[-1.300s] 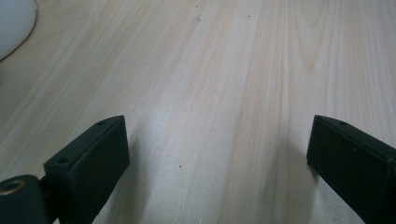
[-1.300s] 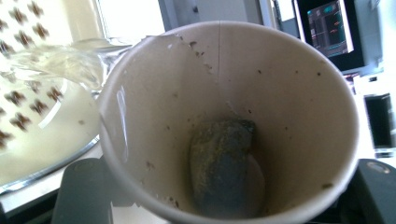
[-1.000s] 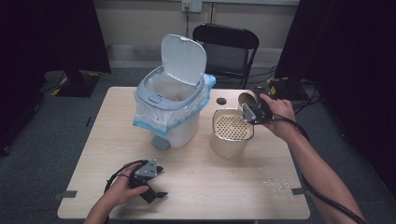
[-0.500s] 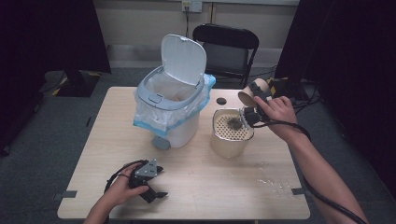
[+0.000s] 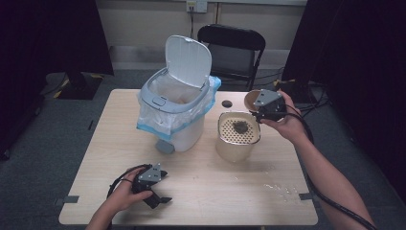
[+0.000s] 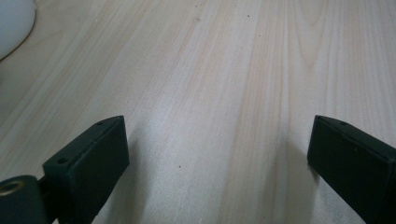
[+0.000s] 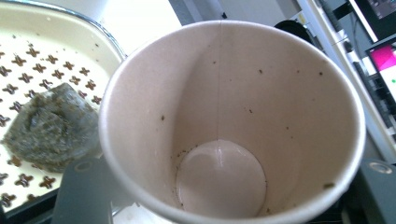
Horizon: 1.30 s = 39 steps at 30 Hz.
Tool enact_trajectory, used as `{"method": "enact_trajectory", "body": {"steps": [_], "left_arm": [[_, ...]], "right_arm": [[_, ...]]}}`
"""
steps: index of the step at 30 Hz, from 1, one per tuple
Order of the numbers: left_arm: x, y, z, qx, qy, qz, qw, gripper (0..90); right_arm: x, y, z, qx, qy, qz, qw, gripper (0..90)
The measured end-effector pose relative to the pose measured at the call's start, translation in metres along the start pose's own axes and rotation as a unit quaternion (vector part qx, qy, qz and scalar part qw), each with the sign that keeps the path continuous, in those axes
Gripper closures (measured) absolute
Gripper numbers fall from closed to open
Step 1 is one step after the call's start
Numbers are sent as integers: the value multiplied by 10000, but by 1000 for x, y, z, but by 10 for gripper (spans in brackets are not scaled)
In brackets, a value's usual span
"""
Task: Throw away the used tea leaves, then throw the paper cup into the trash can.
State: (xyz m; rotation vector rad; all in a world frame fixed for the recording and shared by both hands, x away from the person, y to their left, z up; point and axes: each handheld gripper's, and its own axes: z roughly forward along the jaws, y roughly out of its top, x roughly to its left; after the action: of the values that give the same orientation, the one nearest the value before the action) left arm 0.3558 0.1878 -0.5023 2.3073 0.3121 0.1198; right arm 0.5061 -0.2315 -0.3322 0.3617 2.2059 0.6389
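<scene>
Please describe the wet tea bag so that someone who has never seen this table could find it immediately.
Start at the white bin with its lid raised, in the middle of the table. Just right of it stands a cream container topped by a perforated strainer. The tea bag is the dark, soggy lump lying on that strainer, the only dark thing on its pale surface.

A brown paper cup (image 7: 233,121), empty save for dark specks, is held tilted just beside the perforated strainer (image 5: 238,130).
</scene>
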Motion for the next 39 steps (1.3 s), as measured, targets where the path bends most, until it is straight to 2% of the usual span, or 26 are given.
{"method": "enact_trajectory", "body": {"steps": [4, 6, 9, 16, 20, 27, 32, 36, 39], "left_arm": [[0, 0, 0, 0, 15, -1, 10000, 49], [0, 0, 0, 5, -12, 9, 10000, 48], [0, 0, 0, -5, -27, 7, 10000, 40], [0, 0, 0, -2, -23, 9, 10000, 39], [0, 0, 0, -3, -25, 12, 10000, 39], [0, 0, 1, 9, -48, 18, 10000, 34], [0, 0, 1, 14, -53, 15, 10000, 34], [0, 0, 0, 22, -41, 28, 10000, 34], [0, 0, 0, 26, -41, 24, 10000, 34]], "right_arm": [[3, 3, 1, -4, 148, 56, 9999, 292], [4, 5, 1, -43, 296, 162, 9994, 292], [4, 7, 1, -31, 349, 175, 9992, 291], [1, 10, 1, -135, 514, 516, 9973, 291], [0, 12, 3, -105, 673, 740, 9949, 289], [-4, 17, 4, -288, 883, 1125, 9893, 288], [-4, 23, 6, -286, 954, 1139, 9885, 288], [-5, 27, 6, -298, 1027, 1221, 9867, 288], [-8, 31, 5, -353, 1111, 1338, 9841, 288]]}}
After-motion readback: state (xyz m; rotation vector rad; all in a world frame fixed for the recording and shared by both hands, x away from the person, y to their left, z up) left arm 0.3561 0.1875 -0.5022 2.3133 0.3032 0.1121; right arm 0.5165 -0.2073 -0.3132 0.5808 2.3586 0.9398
